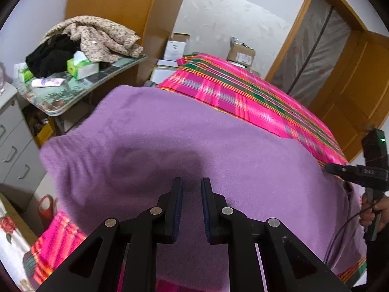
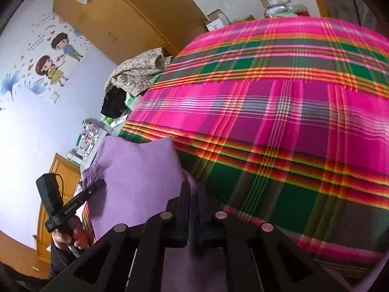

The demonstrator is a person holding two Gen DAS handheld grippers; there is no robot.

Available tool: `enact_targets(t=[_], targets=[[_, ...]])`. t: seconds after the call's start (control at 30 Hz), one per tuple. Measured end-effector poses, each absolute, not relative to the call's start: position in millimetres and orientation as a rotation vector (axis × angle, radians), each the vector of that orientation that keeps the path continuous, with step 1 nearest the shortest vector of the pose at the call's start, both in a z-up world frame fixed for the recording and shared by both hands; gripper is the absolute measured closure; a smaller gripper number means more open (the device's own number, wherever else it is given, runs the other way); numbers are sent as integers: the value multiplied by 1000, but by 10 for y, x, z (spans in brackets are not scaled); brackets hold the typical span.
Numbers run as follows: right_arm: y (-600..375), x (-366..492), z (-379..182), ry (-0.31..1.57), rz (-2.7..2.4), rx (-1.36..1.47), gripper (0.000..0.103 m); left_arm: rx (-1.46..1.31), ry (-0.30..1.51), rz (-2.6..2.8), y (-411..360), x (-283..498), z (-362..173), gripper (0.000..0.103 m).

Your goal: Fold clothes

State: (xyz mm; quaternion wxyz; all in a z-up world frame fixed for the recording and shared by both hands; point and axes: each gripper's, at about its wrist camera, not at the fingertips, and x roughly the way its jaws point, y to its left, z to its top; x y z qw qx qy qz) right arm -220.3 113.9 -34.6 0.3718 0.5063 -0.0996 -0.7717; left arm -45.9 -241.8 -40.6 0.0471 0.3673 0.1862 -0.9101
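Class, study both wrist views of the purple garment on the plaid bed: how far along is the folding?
Done: the purple garment lies flat on the plaid bedcover, looking doubled over.
In hand: the left tool hovers over it with fingers apart, gripping nothing; the right tool sits nearly closed at the garment's right edge, grip unclear.
Left: probably a further fold; the heap of clothes on the side table looks untouched.
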Motion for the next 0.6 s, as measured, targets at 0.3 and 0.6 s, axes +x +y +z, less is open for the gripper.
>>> enact_targets(t=[0.3, 0.6], targets=[[1150, -2101, -392, -157, -2024, 1324, 99, 1092, 608, -2709, -2652, -318, -427, 87], [695, -2090, -44, -87, -2027, 1172, 97, 1150, 470, -2662, -2674, -919, -127, 87]])
